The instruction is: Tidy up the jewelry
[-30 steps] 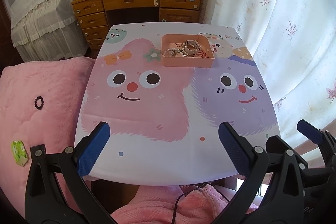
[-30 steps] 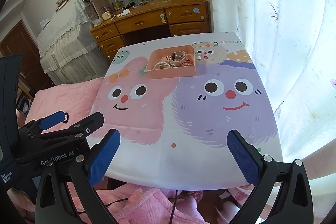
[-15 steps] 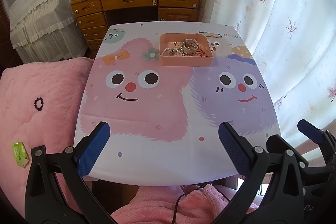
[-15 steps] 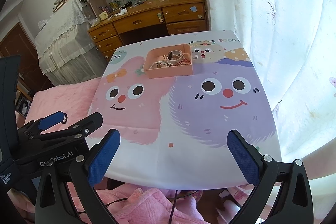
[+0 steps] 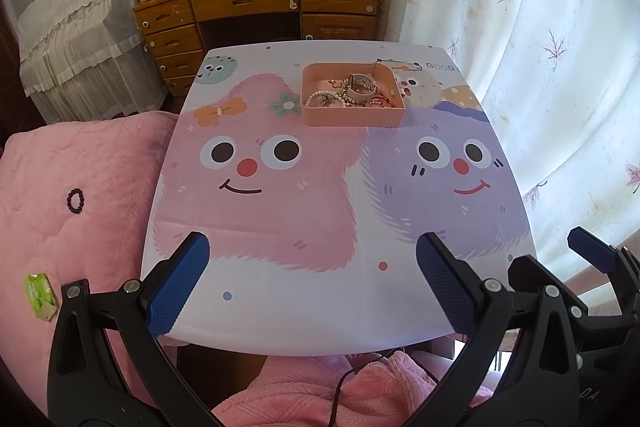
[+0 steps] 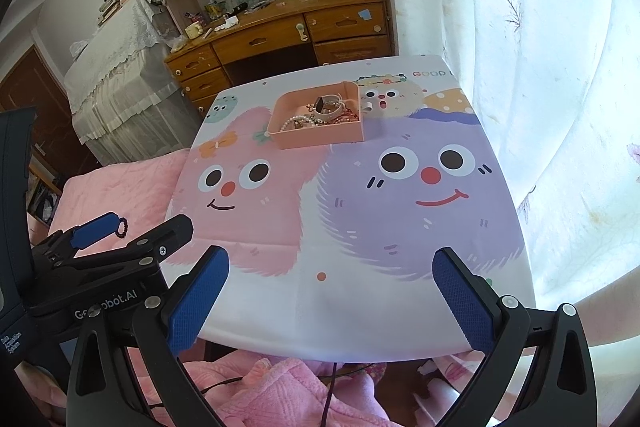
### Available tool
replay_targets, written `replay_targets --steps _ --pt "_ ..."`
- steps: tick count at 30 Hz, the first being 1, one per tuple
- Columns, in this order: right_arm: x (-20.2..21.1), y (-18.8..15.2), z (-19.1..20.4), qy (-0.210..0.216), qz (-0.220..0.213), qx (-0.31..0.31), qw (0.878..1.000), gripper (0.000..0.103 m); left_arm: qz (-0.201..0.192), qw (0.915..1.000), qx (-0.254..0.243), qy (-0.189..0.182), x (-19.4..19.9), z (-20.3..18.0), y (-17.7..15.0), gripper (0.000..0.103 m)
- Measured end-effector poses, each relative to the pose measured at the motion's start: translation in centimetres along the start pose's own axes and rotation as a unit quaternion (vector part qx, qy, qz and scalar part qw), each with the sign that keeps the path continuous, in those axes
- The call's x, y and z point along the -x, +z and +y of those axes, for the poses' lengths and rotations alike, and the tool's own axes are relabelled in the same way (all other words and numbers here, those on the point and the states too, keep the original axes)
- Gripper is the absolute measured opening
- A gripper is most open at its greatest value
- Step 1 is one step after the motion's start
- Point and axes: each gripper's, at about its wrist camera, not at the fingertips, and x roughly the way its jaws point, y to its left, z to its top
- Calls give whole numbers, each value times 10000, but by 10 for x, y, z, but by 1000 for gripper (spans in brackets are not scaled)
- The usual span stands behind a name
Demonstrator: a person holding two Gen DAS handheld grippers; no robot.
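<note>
Tangled heap in pink tray (image 5: 351, 117): pearl strand (image 5: 320, 95) and pale watch band (image 5: 362, 85) made out, the rest too small and knotted to sort; near wall of tray hiding lowest pieces in right wrist view. Right gripper (image 5: 592, 253) cut by right edge of left wrist view, one blue pad showing, spread of jaws not readable there; dark bead ring (image 6: 122, 227) on pink bedding half behind left gripper (image 6: 132, 231) finger. Small items on wooden desk (image 5: 260, 1) too distant to name; lettering at table's (image 5: 300, 307) far corner cut short by curtain (image 5: 540, 27).
</note>
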Motion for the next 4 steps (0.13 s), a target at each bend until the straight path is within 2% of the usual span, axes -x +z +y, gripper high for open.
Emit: replay_targets --steps 4 --pt "0 -1 -1 -9 14 -30 10000 103 2 10000 -5 3 0 -1 0 103"
